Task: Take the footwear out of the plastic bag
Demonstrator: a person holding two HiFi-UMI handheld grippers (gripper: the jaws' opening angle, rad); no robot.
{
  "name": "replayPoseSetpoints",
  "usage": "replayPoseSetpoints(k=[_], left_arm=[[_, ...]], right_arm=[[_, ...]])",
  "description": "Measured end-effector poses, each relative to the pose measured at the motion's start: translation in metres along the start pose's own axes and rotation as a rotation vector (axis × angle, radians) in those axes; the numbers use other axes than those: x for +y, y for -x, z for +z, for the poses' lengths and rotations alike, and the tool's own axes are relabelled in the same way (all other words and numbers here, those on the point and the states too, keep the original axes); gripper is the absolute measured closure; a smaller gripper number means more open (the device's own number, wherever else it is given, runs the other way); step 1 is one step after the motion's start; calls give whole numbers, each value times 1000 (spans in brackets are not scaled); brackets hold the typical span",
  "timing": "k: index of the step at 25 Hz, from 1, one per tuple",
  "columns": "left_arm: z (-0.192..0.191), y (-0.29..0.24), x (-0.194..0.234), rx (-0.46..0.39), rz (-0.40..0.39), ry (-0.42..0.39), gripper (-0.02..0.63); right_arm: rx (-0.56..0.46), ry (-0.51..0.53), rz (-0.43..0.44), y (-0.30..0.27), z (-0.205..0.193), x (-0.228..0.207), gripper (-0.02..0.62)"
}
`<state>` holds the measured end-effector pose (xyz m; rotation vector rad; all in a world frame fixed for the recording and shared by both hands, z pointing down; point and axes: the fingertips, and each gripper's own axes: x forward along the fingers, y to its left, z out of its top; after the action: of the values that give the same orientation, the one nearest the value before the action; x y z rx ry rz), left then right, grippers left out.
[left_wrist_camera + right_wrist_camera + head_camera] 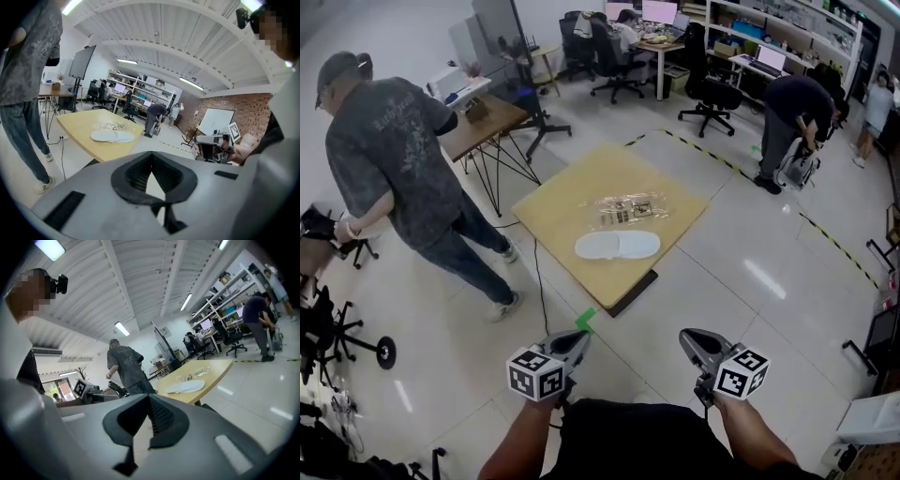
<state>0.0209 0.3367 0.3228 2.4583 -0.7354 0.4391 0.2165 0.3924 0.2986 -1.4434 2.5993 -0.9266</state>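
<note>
A pair of white slippers (617, 246) lies side by side on the low yellow table (553, 211), out of the bag. The clear plastic bag (628, 210) lies flat just behind them. Both grippers are held close to my body, well short of the table. My left gripper (578, 337) is shut with nothing in it, and so is my right gripper (687, 337). The left gripper view shows its jaws (151, 180) closed, with the slippers (112, 136) and bag (108, 125) far ahead. The right gripper view shows closed jaws (150, 420) and the slippers (186, 387) far off.
A person in a grey T-shirt (394, 169) stands left of the table beside a wooden desk (487, 122). Another person (797, 112) bends over at the far right. Black-and-yellow floor tape (712, 155) runs behind the table. Office chairs and desks fill the back.
</note>
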Motion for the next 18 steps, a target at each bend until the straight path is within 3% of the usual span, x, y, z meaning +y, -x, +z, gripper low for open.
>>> replayPoseSetpoints(k=[7, 18], left_arm=[[8, 27, 16, 14, -18, -17, 600], [-2, 40, 33, 29, -77, -47, 600]], right_arm=[[65, 124, -96, -9, -9, 28, 595], [74, 142, -157, -27, -33, 50, 595]])
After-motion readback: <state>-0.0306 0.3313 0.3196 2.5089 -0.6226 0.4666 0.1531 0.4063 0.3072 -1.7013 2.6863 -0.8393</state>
